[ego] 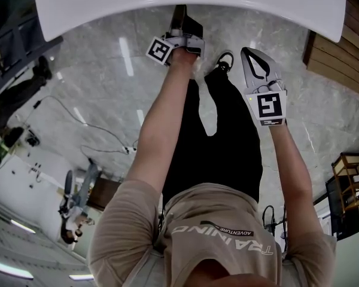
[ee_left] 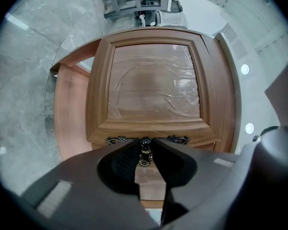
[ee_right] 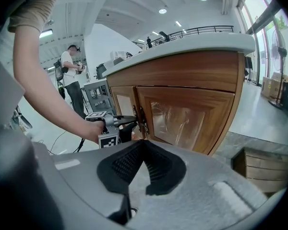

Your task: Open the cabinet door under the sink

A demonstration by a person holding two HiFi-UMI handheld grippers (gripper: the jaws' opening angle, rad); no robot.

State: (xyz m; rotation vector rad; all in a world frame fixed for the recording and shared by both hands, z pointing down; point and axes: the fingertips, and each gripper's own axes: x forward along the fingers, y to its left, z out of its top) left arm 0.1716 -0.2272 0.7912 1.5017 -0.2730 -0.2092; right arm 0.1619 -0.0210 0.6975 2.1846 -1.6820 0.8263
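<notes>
Left gripper view: left claw clamps door-edge knob

Grey marble floor; bystander far back; wooden crate.

Tan short-sleeved T-shirt, lower centre: white block lettering, small black print across it. Black trousers mid-frame. Black shoe, pale trim, upper centre. Left claw dark; right claw grey, black pads. Left cube and right cube white, black square markers.
</notes>
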